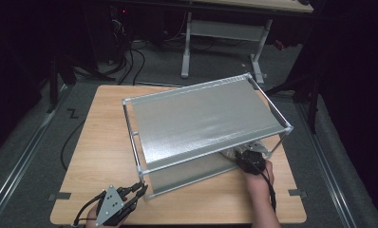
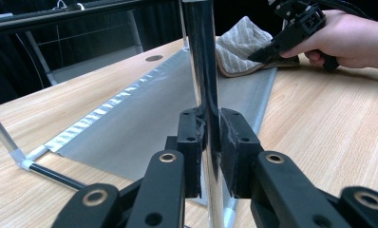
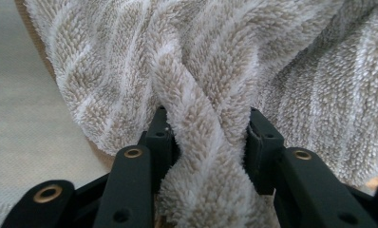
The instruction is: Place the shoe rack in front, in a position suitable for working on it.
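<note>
A two-tier metal shelf rack (image 1: 203,121) with grey shelves stands on the wooden table (image 1: 101,152). My left gripper (image 1: 140,191) is shut on the rack's near-left chrome post (image 2: 205,71) low down, both pads pressed against it. My right gripper (image 1: 241,156) reaches under the upper shelf at the near right and is shut on a beige striped towel (image 3: 211,71), a thick fold bunched between its pads. In the left gripper view the towel (image 2: 239,45) lies on the lower grey shelf (image 2: 144,118), with the right gripper (image 2: 260,56) on it.
Another table's white legs (image 1: 220,42) and cables (image 1: 130,61) sit on the floor beyond the table's far edge. Bare wood lies left of the rack and along the front edge. Tape marks (image 1: 59,195) sit at the front corners.
</note>
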